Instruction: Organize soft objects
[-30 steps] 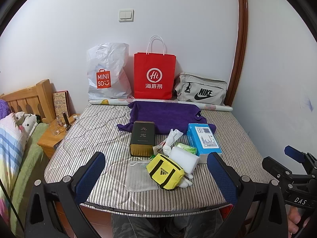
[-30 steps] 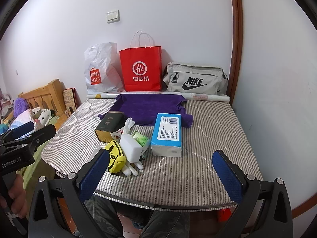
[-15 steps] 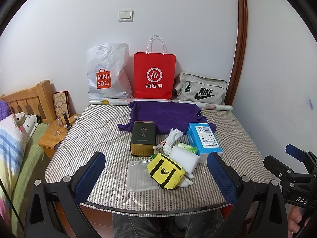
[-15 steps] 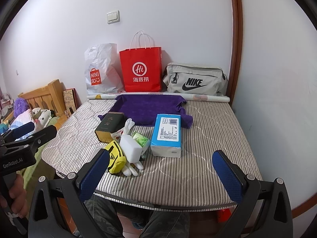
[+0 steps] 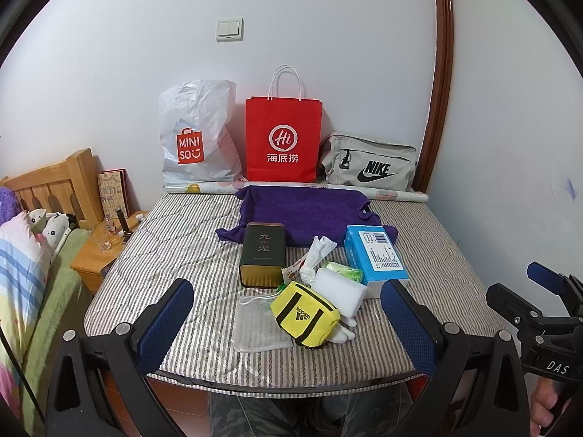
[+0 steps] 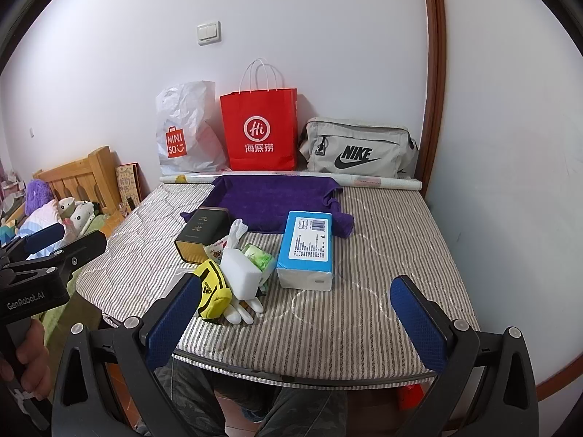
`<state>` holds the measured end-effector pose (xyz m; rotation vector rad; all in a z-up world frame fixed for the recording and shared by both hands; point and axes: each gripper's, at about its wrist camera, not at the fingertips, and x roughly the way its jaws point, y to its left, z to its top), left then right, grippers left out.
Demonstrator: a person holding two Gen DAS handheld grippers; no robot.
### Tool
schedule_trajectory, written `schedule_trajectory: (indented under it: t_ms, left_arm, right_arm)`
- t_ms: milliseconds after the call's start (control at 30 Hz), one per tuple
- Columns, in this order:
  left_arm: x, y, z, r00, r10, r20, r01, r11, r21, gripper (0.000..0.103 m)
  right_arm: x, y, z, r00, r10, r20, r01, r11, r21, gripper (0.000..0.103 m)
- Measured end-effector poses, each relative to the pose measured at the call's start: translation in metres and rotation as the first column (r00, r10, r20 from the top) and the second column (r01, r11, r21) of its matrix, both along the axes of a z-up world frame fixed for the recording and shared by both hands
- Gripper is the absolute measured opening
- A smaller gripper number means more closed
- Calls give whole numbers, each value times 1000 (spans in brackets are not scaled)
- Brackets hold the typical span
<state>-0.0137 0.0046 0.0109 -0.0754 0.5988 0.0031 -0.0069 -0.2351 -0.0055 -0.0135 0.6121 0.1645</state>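
A striped mattress [image 5: 175, 255] holds a pile of things: a yellow adidas pouch [image 5: 305, 314], a white sponge block [image 5: 339, 291], a blue tissue pack [image 5: 375, 255], a dark tin box [image 5: 263, 254], a green packet [image 5: 344, 270], a clear plastic bag [image 5: 257, 324] and a purple towel [image 5: 306, 211]. My left gripper [image 5: 288, 331] is open and empty, held before the mattress's near edge. My right gripper [image 6: 297, 322] is open and empty, to the right of the pile [image 6: 240, 273]. White glove fingers [image 6: 242, 311] stick out under the sponge.
Against the back wall stand a white Miniso bag [image 5: 196, 142], a red paper bag [image 5: 283, 140] and a grey Nike bag [image 5: 370, 164], with a paper roll [image 5: 393, 193] in front. A wooden headboard [image 5: 47, 185] and nightstand [image 5: 98, 251] are at the left.
Both views have shifted only very slightly; the objects on the mattress have not moved and both grippers stay open.
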Motion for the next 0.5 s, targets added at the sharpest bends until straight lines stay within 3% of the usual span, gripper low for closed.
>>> schedule_trajectory:
  t_ms: [500]
  left_arm:
    - [6, 7, -8, 1000, 1, -26, -1, 1000, -5, 103]
  right_arm:
    - [2, 2, -4, 1000, 11, -4, -11, 1000, -7, 102]
